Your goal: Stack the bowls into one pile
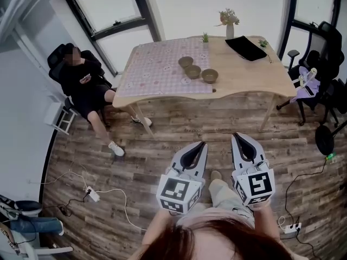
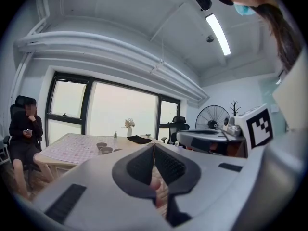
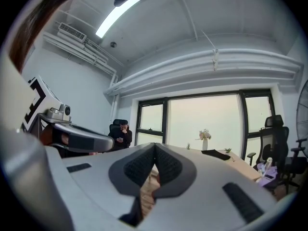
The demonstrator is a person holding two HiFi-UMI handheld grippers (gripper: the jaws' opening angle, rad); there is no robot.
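Three brown bowls stand apart in a short row on the wooden table (image 1: 255, 75): one at the back (image 1: 186, 62), one in the middle (image 1: 192, 71), one at the front right (image 1: 210, 76). The bowls (image 2: 106, 149) look small and far off in the left gripper view. Both grippers hang over the floor, well short of the table. My left gripper (image 1: 202, 144) and right gripper (image 1: 237, 136) point toward it, jaws pressed together with nothing between them. In the gripper views the left gripper (image 2: 154, 146) and right gripper (image 3: 154, 145) show their pads meeting. No bowl shows in the right gripper view.
A checked cloth (image 1: 157, 69) covers the table's left half. A vase of flowers (image 1: 229, 24) and a black mat (image 1: 246, 47) sit at the back. A person (image 1: 81, 80) sits in a chair at the left. Office chairs (image 1: 320, 64) stand right. A power strip (image 1: 92, 194) lies on the floor.
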